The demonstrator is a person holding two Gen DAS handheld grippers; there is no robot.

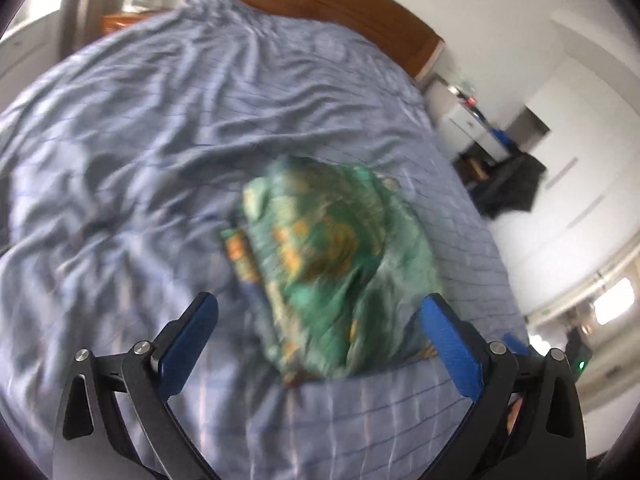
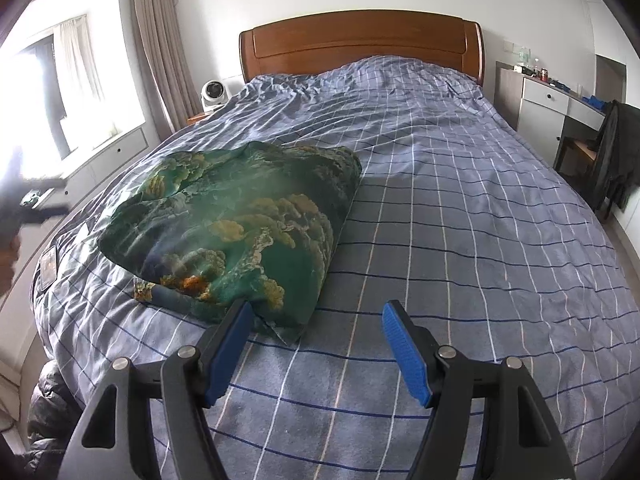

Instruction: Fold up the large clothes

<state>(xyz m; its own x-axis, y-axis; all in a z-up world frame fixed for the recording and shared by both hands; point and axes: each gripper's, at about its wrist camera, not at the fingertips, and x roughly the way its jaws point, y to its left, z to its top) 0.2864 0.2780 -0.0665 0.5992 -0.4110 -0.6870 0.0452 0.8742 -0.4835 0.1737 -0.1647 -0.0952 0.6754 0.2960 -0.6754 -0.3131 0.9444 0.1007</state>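
green garment (image 1: 328, 264) motion-blurred, dresser items (image 2: 532, 67) tiny

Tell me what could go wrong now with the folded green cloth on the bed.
1. The green cloth is puffy and looks slippery, so its folds may spring open now that neither gripper holds it.
2. It lies near the bed's side edge; a push could slide it off.
3. The right gripper has one finger close to the cloth's corner and may snag it.

Left gripper (image 1: 318, 316): jaws spread wide, blue pads bare, nothing pinched. Folded green garment (image 1: 324, 264), orange-patterned, blurred, lying just beyond fingertips on rumpled blue checked bedcover (image 1: 160, 140). Wooden headboard (image 1: 320, 0) at far end. White desk (image 1: 472, 124) and dark chair (image 1: 508, 184) beside bed, right.
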